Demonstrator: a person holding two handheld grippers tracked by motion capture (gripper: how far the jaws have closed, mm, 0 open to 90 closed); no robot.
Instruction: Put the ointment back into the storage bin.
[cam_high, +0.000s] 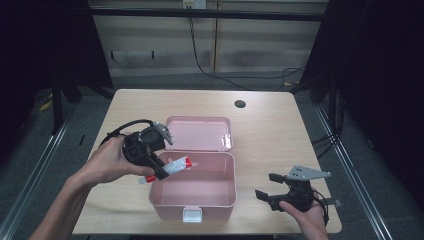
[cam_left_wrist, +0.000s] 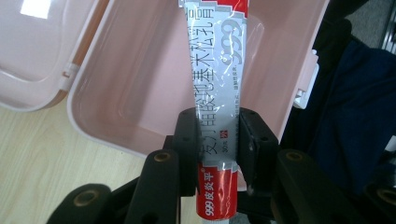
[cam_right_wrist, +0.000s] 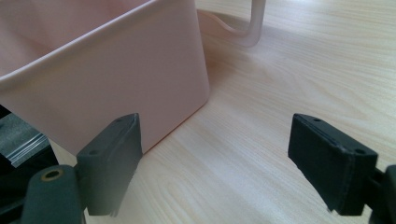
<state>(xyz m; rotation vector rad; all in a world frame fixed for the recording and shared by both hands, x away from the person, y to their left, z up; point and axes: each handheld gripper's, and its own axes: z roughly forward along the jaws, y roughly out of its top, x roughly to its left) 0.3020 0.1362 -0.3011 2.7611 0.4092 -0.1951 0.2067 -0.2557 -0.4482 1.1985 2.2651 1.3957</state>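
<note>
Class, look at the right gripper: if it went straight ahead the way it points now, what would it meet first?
Probably the pink box: the right gripper, open over bare table, points toward the box's near corner. Depth is unclear; it might slip just past that corner.

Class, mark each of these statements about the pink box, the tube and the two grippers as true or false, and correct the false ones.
1. The left gripper is shut on the ointment tube. True.
2. The pink box has its lid closed. False: the lid lies open behind it.
3. The right gripper is open and holds nothing. True.
4. The tube lies flat on the box floor. False: it is held over the box's left rim.
5. The right gripper rests inside the box. False: it is on the table, right of the box.
</note>
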